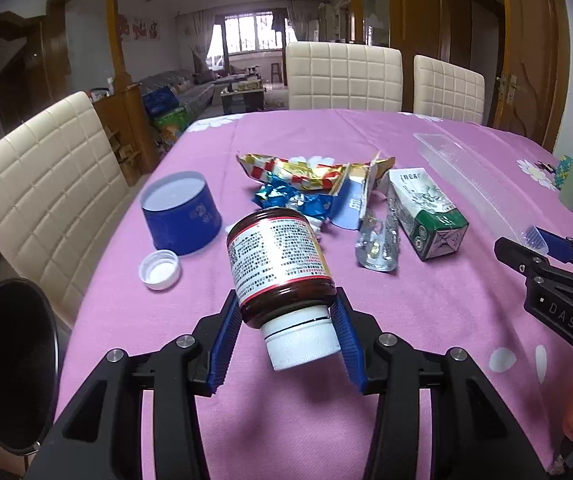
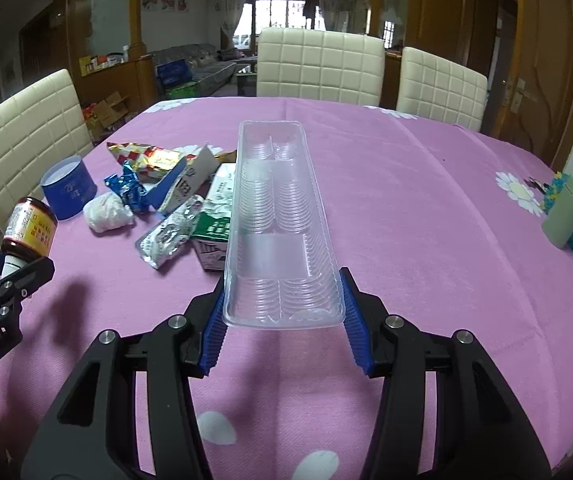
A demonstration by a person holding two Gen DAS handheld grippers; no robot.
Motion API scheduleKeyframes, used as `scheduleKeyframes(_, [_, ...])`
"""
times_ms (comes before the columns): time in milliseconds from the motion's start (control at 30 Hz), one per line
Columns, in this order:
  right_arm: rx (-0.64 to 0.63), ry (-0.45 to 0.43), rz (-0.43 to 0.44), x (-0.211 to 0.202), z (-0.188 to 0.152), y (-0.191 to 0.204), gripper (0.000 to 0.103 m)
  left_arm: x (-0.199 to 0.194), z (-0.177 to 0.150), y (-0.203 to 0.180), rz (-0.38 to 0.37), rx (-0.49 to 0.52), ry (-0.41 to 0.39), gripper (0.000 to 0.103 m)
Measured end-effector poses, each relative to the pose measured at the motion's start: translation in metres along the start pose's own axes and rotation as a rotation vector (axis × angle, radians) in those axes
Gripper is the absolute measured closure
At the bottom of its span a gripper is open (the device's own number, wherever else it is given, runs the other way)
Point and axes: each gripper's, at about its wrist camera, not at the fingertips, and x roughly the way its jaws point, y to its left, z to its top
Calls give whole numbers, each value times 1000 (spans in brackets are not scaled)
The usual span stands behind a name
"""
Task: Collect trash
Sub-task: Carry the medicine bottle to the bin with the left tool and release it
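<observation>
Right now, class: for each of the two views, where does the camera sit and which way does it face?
Left wrist: sits behind the left gripper, facing across the pink table; its jaws clamp a brown bottle.
Right wrist: sits behind the right gripper, facing the same way; its jaws hold a clear plastic tray.
Shared: the green carton, the blue tub, and each other's gripper.
</observation>
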Motion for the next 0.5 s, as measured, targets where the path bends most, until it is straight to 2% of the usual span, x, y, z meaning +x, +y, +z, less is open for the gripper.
scheduleKeyframes(500, [-94,-6,47,-6,1,41,50,-11,-9,39,87,-45,-34,58])
